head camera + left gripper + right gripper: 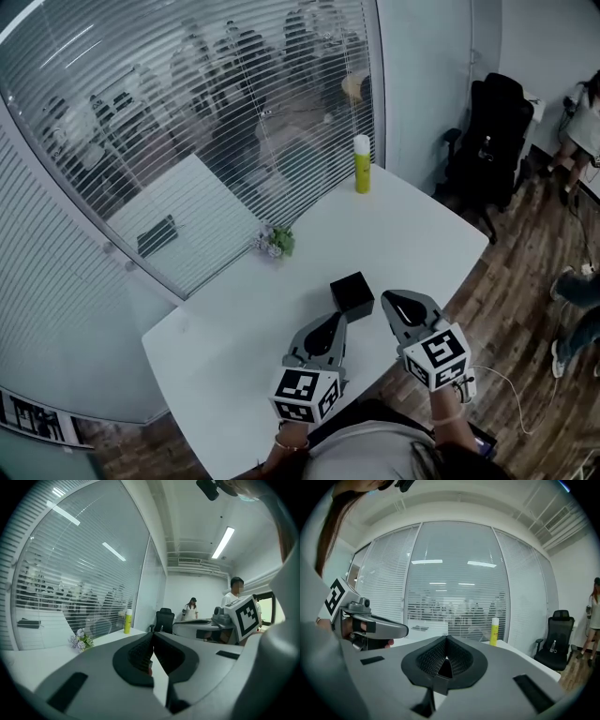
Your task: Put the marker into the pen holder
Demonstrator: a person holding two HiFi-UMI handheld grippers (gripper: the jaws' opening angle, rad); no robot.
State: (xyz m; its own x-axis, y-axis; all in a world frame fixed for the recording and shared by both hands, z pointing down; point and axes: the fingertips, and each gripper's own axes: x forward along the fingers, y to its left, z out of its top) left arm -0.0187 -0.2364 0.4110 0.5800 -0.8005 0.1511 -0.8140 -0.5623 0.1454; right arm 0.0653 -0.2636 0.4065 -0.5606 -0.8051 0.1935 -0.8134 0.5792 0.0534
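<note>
The pen holder [352,295], a small black cube-shaped box, stands on the white table [412,230] near its front edge. My left gripper [335,322] is just below and left of it, jaws together. My right gripper [389,298] is beside the holder's right side, also shut. No marker is in plain sight in the head view. In the left gripper view the left gripper [153,635] has its tips meeting, and a small reddish bit [149,670] shows low in the gap; I cannot tell what it is. The right gripper [446,638] holds nothing visible.
A yellow-green bottle [362,164] stands at the table's far edge by the glass wall with blinds. A small flower bunch [277,242] sits at the left edge. A black office chair [492,131] and people stand on the wooden floor to the right.
</note>
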